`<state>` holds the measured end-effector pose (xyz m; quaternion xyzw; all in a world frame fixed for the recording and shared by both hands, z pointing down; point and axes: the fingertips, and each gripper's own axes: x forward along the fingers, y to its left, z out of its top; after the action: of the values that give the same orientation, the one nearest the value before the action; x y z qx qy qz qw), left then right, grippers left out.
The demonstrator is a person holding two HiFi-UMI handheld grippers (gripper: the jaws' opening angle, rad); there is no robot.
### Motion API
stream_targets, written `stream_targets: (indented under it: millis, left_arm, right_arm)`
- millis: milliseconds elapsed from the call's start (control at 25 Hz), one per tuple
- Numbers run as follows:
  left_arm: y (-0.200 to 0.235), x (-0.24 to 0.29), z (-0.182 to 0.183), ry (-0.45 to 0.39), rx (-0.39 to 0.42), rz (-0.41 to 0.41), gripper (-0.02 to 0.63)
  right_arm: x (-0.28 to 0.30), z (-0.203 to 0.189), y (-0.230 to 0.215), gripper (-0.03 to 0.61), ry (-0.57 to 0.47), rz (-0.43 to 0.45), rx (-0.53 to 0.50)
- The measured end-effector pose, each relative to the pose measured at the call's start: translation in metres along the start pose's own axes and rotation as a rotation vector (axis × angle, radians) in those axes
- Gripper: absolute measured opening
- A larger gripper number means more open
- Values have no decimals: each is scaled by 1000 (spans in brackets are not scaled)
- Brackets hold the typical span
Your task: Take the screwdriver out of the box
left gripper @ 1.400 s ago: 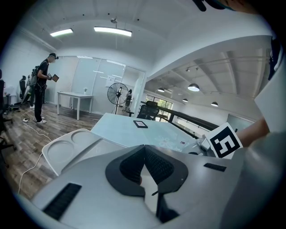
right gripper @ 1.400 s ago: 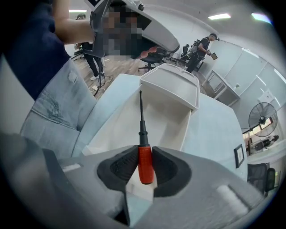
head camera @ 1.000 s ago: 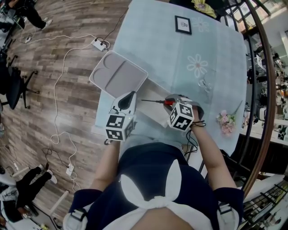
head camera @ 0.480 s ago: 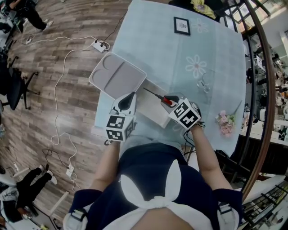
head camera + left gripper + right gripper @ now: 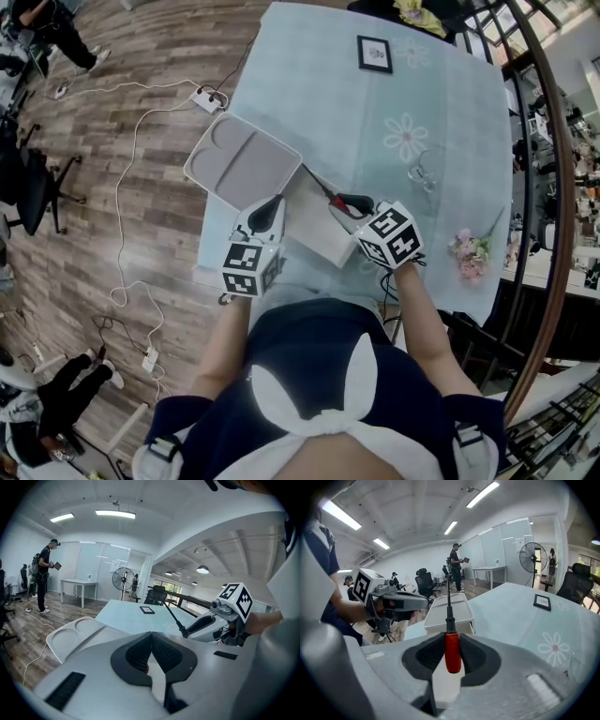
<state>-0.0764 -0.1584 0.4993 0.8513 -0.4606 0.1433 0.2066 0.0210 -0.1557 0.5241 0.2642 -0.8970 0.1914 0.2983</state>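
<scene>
Right gripper view: one screwdriver (image 5: 452,651) clamped in the right gripper (image 5: 451,637), one box (image 5: 461,613), left gripper (image 5: 150,633) closed.

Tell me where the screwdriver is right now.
In the head view the screwdriver sits right of centre, its red handle clamped in the right gripper, its shaft slanting over the open box.

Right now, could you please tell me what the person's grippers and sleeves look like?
Both the left gripper and right gripper are light grey shells with black ribbed pads. Each carries a white cube, the left cube and the right cube, printed with black squares. The person wears a dark navy short-sleeved top with a white tie.
</scene>
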Motion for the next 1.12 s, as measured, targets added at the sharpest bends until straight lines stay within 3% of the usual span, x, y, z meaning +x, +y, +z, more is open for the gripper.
stream_targets:
  millis: [520, 1120]
  left_arm:
    - [-7, 2, 5, 9, 66, -25, 17]
    - [-17, 5, 7, 18, 98, -76, 17]
  right_arm:
    - [-18, 30, 1, 95, -168, -34, 63]
    - [-27, 48, 15, 95, -269, -25, 85]
